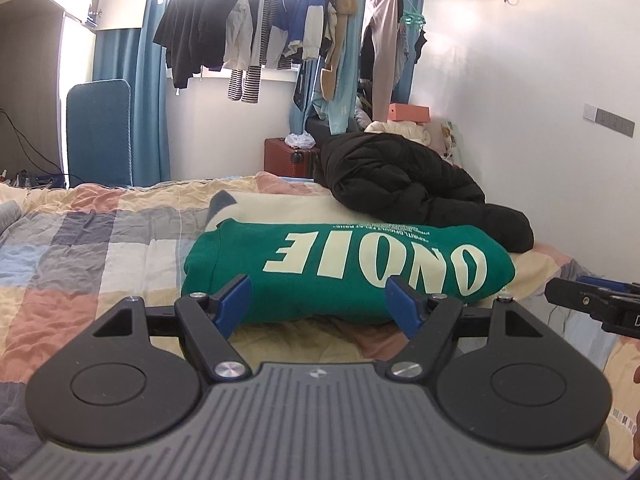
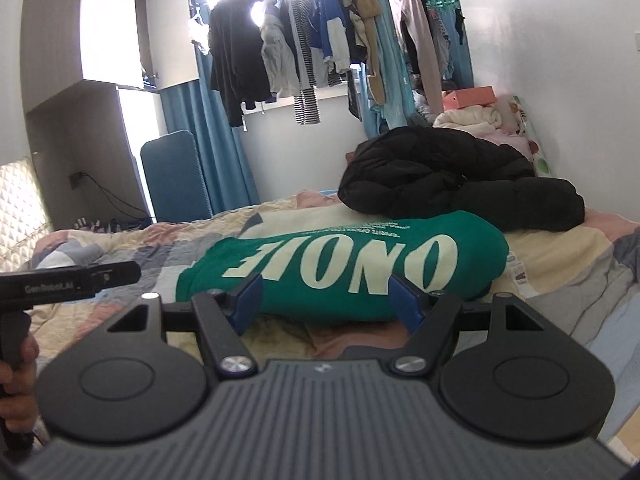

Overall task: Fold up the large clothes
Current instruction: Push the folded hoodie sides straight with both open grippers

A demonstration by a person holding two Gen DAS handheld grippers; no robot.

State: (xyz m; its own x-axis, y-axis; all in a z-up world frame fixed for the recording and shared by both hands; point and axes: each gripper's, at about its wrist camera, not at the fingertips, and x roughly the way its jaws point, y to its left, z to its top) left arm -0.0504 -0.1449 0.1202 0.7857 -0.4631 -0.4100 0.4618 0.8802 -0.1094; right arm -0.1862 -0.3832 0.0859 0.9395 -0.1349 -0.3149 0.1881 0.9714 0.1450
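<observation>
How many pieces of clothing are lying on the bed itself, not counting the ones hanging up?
3, maybe more hidden. A folded green sweatshirt lies nearest the grippers; a cream garment is spread beneath and behind it; a black puffer jacket is heaped behind, toward the wall.

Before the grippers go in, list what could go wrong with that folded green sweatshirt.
1. The green sweatshirt is a thick bundle; the open left gripper and right gripper may pinch only the top layer, undoing the fold.
2. The black puffer jacket lies against its far edge and could snag.
</observation>
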